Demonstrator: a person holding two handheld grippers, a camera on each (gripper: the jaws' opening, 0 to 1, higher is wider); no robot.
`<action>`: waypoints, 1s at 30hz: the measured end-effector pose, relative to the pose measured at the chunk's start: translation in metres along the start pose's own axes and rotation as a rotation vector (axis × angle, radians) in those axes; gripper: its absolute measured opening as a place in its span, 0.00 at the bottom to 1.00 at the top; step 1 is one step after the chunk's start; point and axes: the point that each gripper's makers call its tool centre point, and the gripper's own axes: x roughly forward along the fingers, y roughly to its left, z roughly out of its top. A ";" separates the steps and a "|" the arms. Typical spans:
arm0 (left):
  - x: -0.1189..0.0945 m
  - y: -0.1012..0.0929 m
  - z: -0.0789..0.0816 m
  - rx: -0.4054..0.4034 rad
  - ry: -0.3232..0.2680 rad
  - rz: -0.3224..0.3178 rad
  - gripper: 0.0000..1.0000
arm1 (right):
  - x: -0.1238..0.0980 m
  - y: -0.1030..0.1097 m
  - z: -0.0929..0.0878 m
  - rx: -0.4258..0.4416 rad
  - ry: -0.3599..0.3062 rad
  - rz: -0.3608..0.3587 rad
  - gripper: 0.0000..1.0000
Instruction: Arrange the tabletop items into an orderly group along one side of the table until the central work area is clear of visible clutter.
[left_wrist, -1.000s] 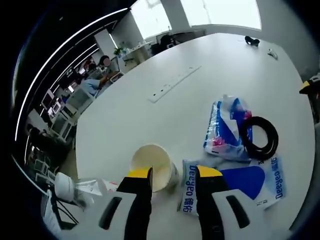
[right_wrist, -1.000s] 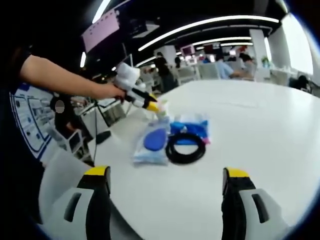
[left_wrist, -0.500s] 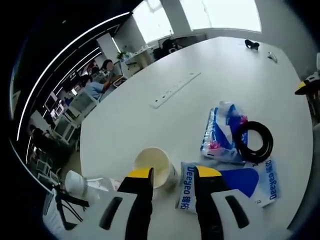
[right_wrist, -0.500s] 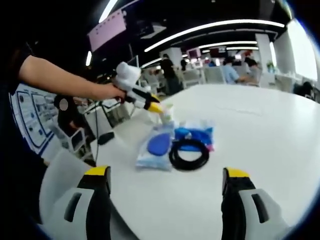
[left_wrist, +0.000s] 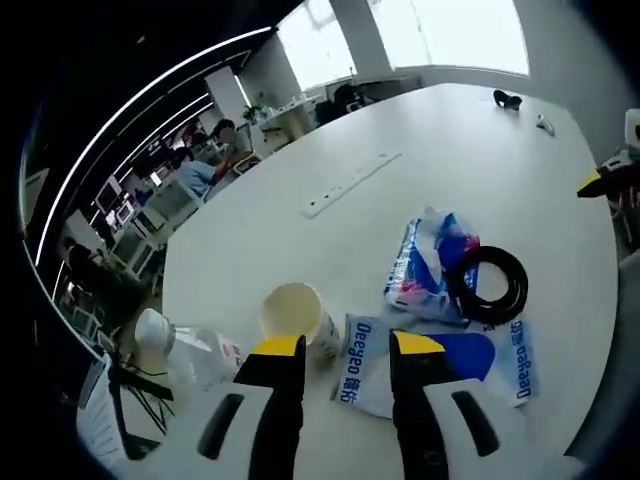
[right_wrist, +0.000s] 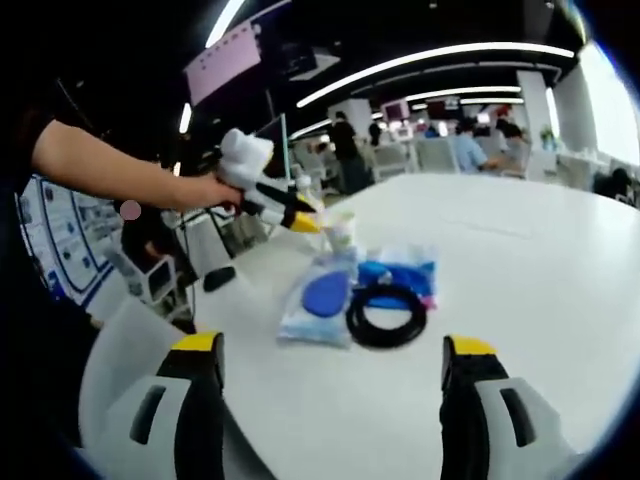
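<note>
I see a broad white table (left_wrist: 300, 250) with a smooth, matte top and a rounded edge, and the clutter sits near its close edge. In the left gripper view my left gripper (left_wrist: 340, 352) hangs above that edge with its yellow-tipped jaws apart and nothing between them. A flat, glossy white-and-blue plastic packet (left_wrist: 440, 365) lies just beyond the right jaw. Past it lies a crinkled blue, white and pink bag (left_wrist: 425, 265), with a black coiled cable (left_wrist: 485, 285) resting partly on both. A round, cream paper cup (left_wrist: 295, 315) stands upright just beyond the left jaw tip, beside the packet. In the right gripper view my right gripper (right_wrist: 330, 352) has its jaws wide apart and empty, well short of the cable.
</note>
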 end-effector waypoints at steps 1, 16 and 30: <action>-0.001 -0.001 -0.003 -0.004 0.003 0.001 0.32 | 0.000 0.001 0.000 0.000 0.002 0.002 0.87; -0.016 -0.001 -0.036 -0.065 0.026 0.008 0.30 | 0.014 0.021 -0.004 -0.034 0.046 0.055 0.82; -0.019 0.009 -0.064 -0.094 0.061 -0.002 0.29 | 0.028 0.046 -0.021 -0.017 0.124 0.085 0.73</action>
